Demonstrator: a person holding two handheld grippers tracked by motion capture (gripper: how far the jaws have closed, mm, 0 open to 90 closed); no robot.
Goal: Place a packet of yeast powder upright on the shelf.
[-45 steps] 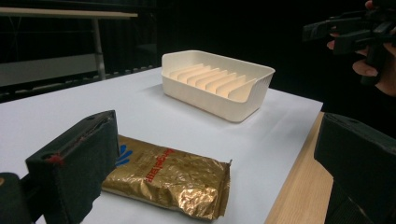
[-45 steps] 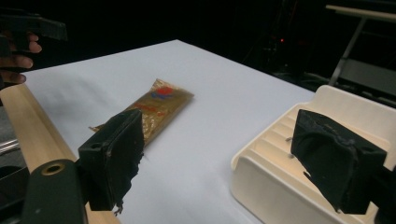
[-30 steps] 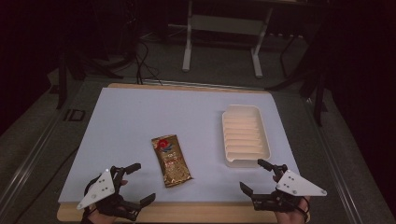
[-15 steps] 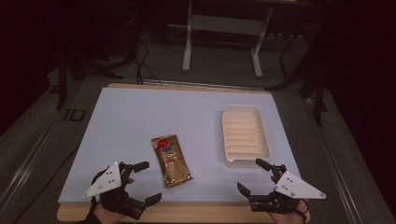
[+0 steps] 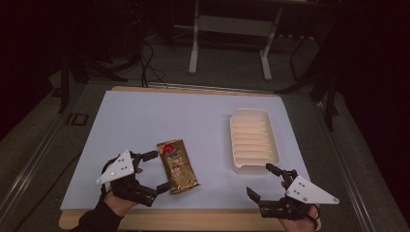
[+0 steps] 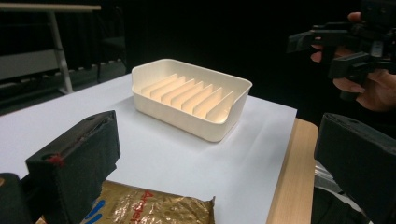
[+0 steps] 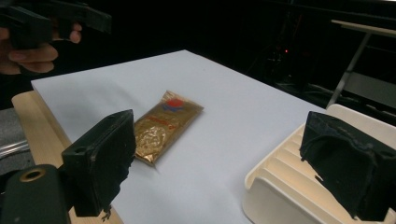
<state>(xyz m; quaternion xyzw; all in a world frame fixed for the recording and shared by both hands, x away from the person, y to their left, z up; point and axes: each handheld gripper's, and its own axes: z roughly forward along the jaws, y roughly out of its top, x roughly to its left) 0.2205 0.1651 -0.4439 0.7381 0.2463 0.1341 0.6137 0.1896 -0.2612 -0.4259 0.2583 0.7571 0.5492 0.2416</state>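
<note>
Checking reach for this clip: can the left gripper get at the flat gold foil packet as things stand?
Probably yes: the left gripper stands open beside the gold foil packet, with nothing between them on the white mat.

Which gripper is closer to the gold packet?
Left. The left gripper sits right beside the packet, jaws open toward it. The right gripper is far off, near the tray.
</note>
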